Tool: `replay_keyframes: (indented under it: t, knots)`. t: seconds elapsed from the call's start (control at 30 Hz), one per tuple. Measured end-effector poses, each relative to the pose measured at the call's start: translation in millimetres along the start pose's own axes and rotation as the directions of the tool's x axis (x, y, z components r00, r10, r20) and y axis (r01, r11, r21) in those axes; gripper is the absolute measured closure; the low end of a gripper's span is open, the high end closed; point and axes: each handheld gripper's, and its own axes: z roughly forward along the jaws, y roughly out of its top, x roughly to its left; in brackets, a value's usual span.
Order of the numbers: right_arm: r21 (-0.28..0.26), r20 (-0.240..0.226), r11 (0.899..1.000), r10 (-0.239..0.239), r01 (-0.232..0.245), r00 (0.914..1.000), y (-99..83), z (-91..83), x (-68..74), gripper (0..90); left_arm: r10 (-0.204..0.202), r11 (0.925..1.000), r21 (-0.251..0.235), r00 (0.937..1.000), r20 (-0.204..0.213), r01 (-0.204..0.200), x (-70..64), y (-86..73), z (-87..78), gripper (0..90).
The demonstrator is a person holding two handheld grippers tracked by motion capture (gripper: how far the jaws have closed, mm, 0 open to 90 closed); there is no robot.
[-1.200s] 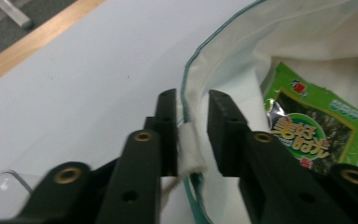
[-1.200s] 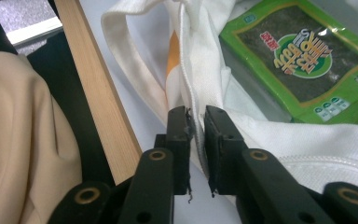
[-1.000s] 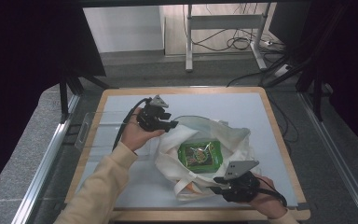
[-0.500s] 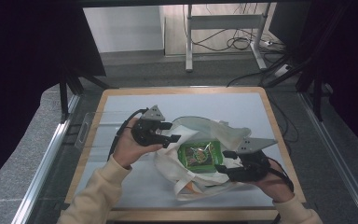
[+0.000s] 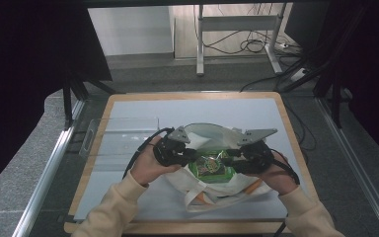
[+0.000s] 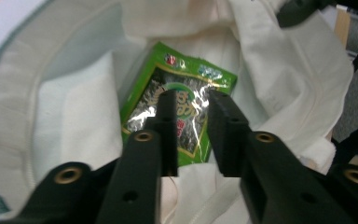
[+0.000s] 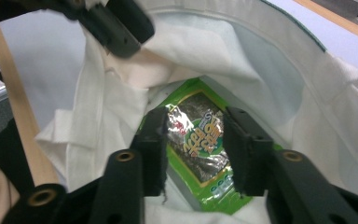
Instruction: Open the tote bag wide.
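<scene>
At the table's centre, inside the open mouth of a white cloth bag (image 5: 212, 185), lies a green snack packet (image 5: 210, 165), flat on the bag's inner floor with its printed face up. Bag walls slump outward around it, leaving the packet exposed from above, which appears to be why both tools approach from opposite sides. Left gripper (image 5: 190, 155) hangs over the packet's left edge, jaws narrowly parted with nothing between them; in the left gripper view the packet (image 6: 179, 100) lies just beyond the tips. Right gripper (image 5: 229, 159) mirrors it, jaws moderately apart and empty, the packet (image 7: 198, 147) showing through the gap. Both hands grip from outside, forearms converging from the near edge of the wood-rimmed table (image 5: 187, 96).
</scene>
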Motion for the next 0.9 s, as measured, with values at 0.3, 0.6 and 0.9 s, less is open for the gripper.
replay_keyframes:
  t: [0.3,0.6,0.9]
  knots:
    - [0.013,0.0,1.0,0.018,-0.018,0.9998,10.0,15.3,-10.3,84.4,0.015,0.9986,0.049,0.9992,0.038,-0.017,-5.5,-5.3,12.1,90.0]
    - [0.041,-0.012,0.999,0.031,-0.03,0.9995,20.5,44.7,-20.7,88.7,0.015,0.9978,0.063,0.9977,0.066,-0.019,-10.1,-12.9,14.0,90.0]
    - [0.106,-0.057,0.994,-0.009,0.015,0.9983,34.6,80.0,-10.6,88.8,0.005,0.9981,0.062,0.9964,0.085,-0.01,-11.1,-18.0,14.6,90.0]
